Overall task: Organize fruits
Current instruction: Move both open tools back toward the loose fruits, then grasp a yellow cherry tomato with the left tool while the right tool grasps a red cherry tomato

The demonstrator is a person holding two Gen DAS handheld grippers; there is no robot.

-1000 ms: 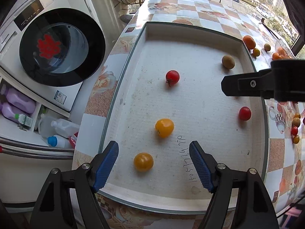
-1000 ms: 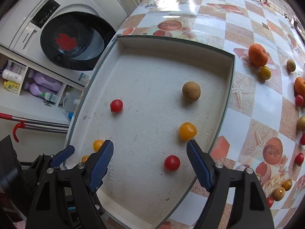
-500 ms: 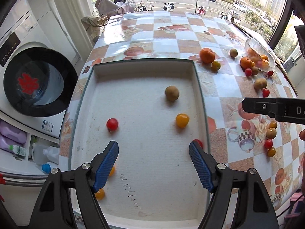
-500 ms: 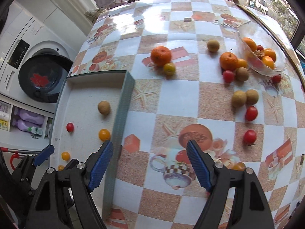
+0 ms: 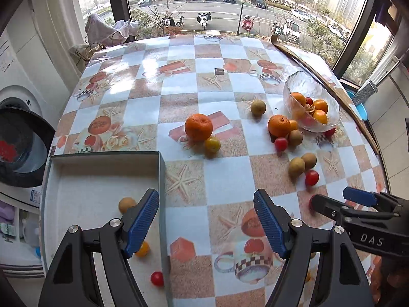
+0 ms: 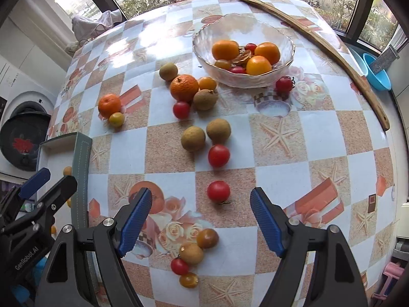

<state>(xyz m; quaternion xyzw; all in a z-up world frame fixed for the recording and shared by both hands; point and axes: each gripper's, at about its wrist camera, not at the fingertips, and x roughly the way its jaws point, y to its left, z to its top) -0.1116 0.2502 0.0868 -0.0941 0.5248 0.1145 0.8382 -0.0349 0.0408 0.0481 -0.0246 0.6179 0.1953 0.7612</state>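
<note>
The right gripper (image 6: pixel 200 218) hangs with its blue pads spread wide and nothing between them; a red cherry tomato (image 6: pixel 218 191) lies on the checked tablecloth (image 6: pixel 281 158) just beyond its tips, at frame centre. The left gripper (image 5: pixel 206 221) is likewise released and empty, straddling the right wall of the white tray (image 5: pixel 84 179) at the lower left. A brown longan (image 5: pixel 126 204), a yellow tomato (image 5: pixel 142 249) and a red tomato (image 5: pixel 157 278) lie in the tray. A glass bowl (image 6: pixel 255 29) of oranges sits at upper centre, with loose fruit scattered below it.
</note>
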